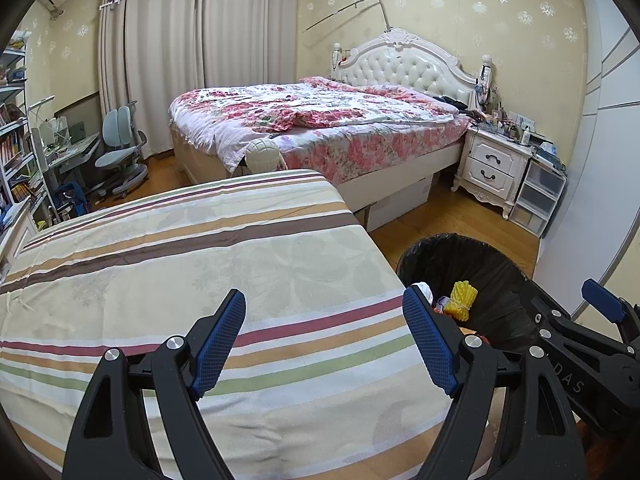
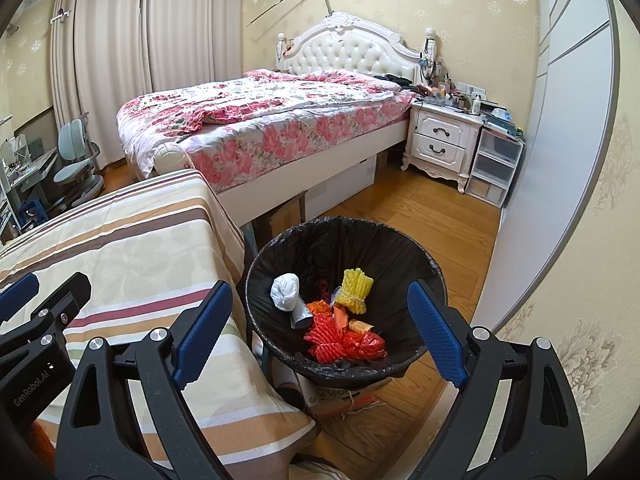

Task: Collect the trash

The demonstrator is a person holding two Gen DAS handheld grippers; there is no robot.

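Right wrist view: the bin (image 2: 344,240) stands just off the table's (image 2: 132,248) right edge, within easy dropping reach, trash (image 2: 344,340) inside. Both the left gripper (image 1: 324,340) and right gripper (image 2: 320,332) gape wide, empty.

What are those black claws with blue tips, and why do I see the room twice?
They are two hand-held grabbers a person uses for picking up trash, each carrying its own camera. One picture looks along the left gripper, over a table under a striped cloth. The other looks along the right gripper, over a bin lined with a black bag. Inside lie a yellow foam net, a red foam net and a white wad. Both grabbers are open and hold nothing.
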